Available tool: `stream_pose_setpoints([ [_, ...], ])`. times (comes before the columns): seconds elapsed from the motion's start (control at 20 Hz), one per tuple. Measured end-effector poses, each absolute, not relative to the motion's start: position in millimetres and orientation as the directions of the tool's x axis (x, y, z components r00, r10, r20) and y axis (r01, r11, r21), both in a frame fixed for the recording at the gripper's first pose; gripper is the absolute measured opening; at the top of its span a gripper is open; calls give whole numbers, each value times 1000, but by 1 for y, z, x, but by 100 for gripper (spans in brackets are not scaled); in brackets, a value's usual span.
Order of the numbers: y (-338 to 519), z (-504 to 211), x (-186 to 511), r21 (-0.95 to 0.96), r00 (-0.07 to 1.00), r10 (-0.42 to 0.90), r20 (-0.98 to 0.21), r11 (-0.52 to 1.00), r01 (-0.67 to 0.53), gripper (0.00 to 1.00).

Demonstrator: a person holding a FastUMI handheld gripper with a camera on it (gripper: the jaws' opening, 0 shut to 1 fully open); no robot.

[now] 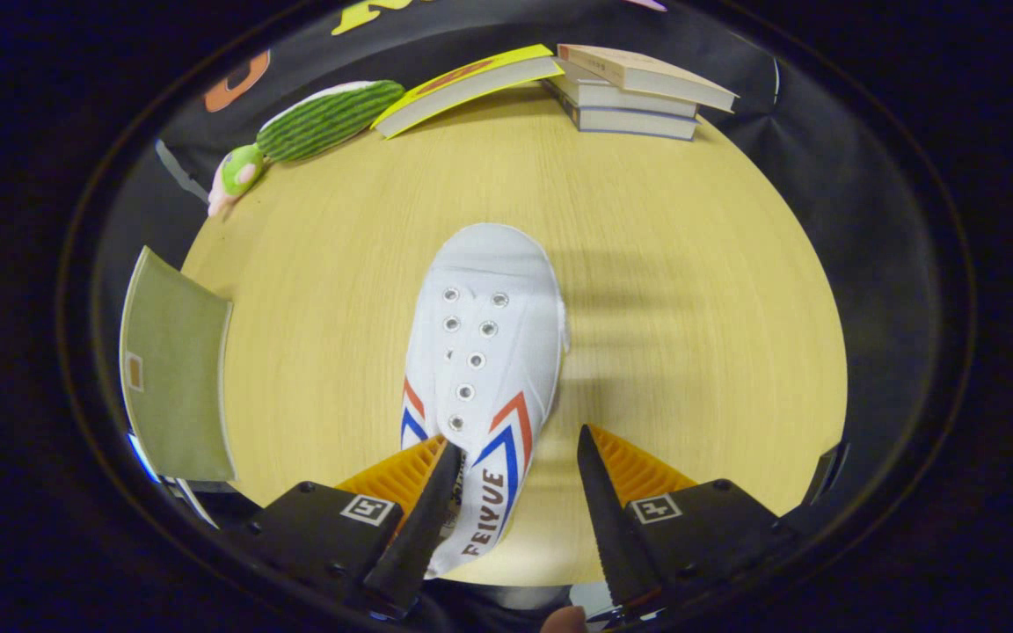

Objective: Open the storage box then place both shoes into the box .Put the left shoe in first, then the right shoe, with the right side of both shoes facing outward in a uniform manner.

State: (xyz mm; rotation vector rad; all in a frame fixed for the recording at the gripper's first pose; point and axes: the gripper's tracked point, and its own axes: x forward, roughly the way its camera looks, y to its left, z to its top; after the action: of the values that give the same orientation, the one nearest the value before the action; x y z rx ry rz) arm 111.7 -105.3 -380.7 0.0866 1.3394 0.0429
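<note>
A white canvas shoe (482, 352) with red and blue chevrons lies on the round wooden table (674, 290), toe pointing away from me. Its heel end reaches back between my fingers, close against the left finger (423, 519) and apart from the right one. My gripper (515, 453) hovers over the heel with its jaws spread wide and nothing pressed between them. An olive-green storage box (174, 369) stands at the table's left rim, its flat green face turned my way.
A stack of three books (634, 92) sits at the far side of the table, with a yellow-covered book (467, 88) beside it. A green striped plush toy (313, 127) lies at the far left. Bare wood stretches to the right of the shoe.
</note>
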Motion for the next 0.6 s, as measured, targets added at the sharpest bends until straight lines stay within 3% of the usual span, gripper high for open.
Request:
stream_pose_setpoints([
  [0.2, -101, -383, 114, 124, 219, 120, -968, 992, 3, 80],
  [0.3, -96, -381, 115, 153, 217, 148, -965, 988, 7, 73],
  [0.4, -96, -383, 114, 152, 222, 143, -965, 988, 26, 53],
  [0.6, -96, -381, 115, 138, 229, 121, -966, 989, 61, 39],
])
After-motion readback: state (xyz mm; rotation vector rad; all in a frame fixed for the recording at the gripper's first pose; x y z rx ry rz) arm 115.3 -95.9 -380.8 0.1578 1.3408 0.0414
